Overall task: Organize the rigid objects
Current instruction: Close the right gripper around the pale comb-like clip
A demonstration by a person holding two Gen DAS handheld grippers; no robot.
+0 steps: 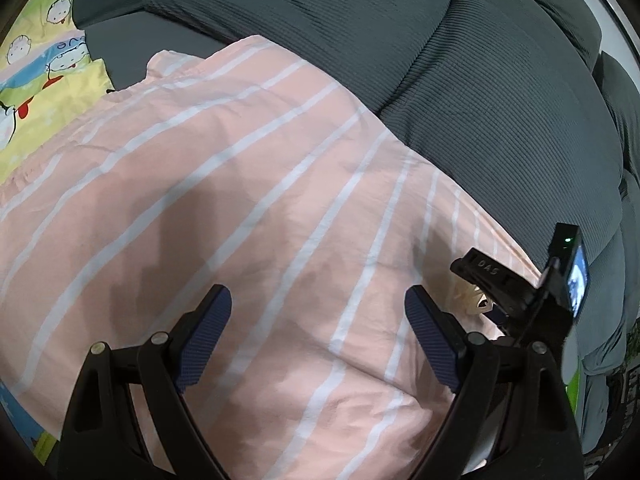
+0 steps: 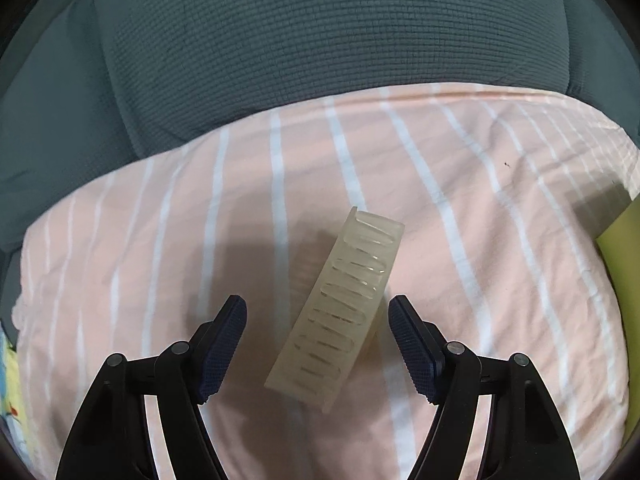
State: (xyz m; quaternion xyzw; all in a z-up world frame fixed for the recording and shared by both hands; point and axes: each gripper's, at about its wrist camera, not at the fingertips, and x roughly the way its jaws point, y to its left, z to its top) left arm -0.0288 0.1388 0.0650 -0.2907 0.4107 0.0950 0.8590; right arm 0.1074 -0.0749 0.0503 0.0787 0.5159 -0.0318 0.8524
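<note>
- Between the spread jaws of the right tongs (image 2: 317, 310) lies a translucent slotted block (image 2: 340, 310), long and pale, resting on the pink striped pillow (image 2: 460, 184); neither jaw touches it.
- Its length runs from about 7 o'clock up to 1 o'clock in the right wrist view, with a row of oblong slots along the upper face.
- Both blue ribbed pads (image 2: 222, 344) of the right tongs stand apart from the block, the right one nearer to it.
- At 12 o'clock beyond the pillow rises a grey-green sofa cushion (image 2: 320, 40); at 3 o'clock a yellow-green edge (image 2: 620, 248) shows, what it is I cannot tell.
- In the left wrist view the left tongs (image 1: 318, 302) are wide open and hold nothing, hovering over bare pillow cloth (image 1: 240, 160).
- At 4 o'clock there, the right tongs' body and its small lit screen (image 1: 576, 276) appear.
- At 10 o'clock lies a yellow cartoon-print cloth (image 1: 44, 60) beside the pillow.
</note>
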